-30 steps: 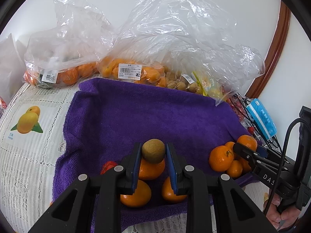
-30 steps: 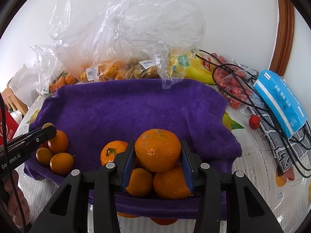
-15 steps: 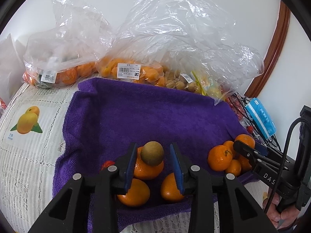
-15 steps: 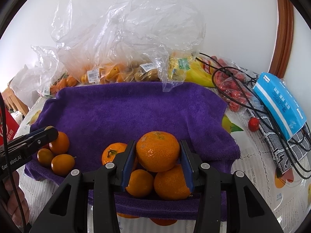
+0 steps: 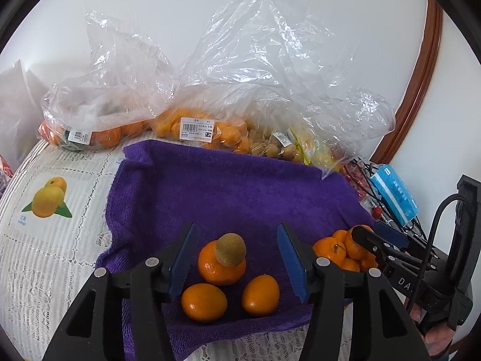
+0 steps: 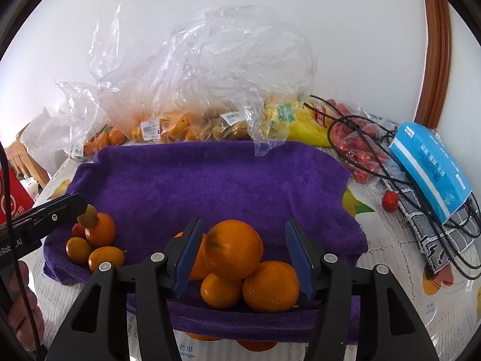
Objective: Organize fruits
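A purple towel (image 5: 234, 192) covers the table. My left gripper (image 5: 237, 260) is open around a small pile on the towel's near left: a brown kiwi (image 5: 230, 249) rests on a tangerine (image 5: 221, 267), with two kumquats (image 5: 204, 301) in front. My right gripper (image 6: 243, 255) is open around a second pile on the near right: a large orange (image 6: 233, 249) sits on top of smaller oranges (image 6: 270, 285). Neither gripper holds anything. The left pile also shows in the right wrist view (image 6: 100, 230), and the right pile in the left wrist view (image 5: 342, 249).
Clear plastic bags of oranges, kumquats and longans (image 5: 195, 126) lie along the towel's far edge. Bananas (image 6: 303, 123), a bag of red fruit (image 6: 357, 147), black cables (image 6: 399, 180) and a blue box (image 6: 430, 165) lie to the right. A loose red fruit (image 6: 390, 201) sits beside them.
Both grippers have opened. The left one let go of the kiwi, which now rests on the tangerine. The right one let go of the large orange, which now rests on its pile.
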`<state>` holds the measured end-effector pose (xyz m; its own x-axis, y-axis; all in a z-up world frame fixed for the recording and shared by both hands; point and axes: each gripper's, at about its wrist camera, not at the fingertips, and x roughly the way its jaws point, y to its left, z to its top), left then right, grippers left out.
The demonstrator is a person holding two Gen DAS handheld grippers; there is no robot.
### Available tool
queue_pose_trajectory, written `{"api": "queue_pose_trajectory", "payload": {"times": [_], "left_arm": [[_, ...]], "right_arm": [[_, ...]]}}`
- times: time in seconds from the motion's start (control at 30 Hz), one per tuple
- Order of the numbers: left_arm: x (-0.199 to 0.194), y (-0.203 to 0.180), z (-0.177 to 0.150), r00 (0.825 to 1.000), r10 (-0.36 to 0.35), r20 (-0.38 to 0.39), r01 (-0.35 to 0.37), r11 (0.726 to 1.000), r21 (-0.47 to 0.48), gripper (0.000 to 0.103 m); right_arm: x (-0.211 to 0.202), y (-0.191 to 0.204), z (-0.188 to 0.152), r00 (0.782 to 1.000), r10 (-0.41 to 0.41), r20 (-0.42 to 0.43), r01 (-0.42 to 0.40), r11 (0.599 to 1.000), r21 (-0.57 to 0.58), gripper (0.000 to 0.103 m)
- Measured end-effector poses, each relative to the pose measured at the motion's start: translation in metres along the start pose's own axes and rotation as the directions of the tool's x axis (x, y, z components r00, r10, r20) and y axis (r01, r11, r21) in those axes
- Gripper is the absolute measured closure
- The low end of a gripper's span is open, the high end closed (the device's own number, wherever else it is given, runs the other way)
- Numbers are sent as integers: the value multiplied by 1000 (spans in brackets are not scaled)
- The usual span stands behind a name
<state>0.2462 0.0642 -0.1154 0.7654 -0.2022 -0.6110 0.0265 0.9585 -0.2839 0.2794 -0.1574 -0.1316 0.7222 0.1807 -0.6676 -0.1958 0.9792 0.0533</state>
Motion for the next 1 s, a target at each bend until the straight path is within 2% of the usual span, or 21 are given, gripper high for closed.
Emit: {"api": "queue_pose_trajectory", "payload": {"times": [0.23, 0.43, 0.63, 0.8, 0.87, 0.93, 1.0], "left_arm": [[-11, -6, 2, 1000, 6, 15, -7, 1000, 10, 43], [-27, -14, -3, 999, 33, -6, -33, 999, 19, 42], [-71, -26, -17, 997, 73, 9, -73, 996, 50, 33], [-116, -36, -28, 998, 64, 29, -65, 997, 36, 25], [-134, -43, -34, 997, 68, 47, -70, 997, 42, 18], [-151, -51, -40, 996, 68, 54, -71, 996, 57, 15], [-167, -59, -46, 996, 68, 59, -72, 995, 63, 15]], "right_arm": [[-16, 3, 3, 999, -4, 41, 4, 1000, 8, 41], [-41, 6, -1, 1000, 3, 25, -4, 999, 36, 40], [-93, 6, -1, 999, 1, 33, -3, 998, 64, 39], [-145, 7, -9, 999, 9, 40, -12, 997, 79, 38], [-166, 10, -15, 999, 1, 49, -5, 997, 75, 38], [-180, 13, -20, 999, -13, 49, 10, 998, 64, 33], [-199, 15, -28, 998, -26, 59, 22, 998, 62, 21]]}}
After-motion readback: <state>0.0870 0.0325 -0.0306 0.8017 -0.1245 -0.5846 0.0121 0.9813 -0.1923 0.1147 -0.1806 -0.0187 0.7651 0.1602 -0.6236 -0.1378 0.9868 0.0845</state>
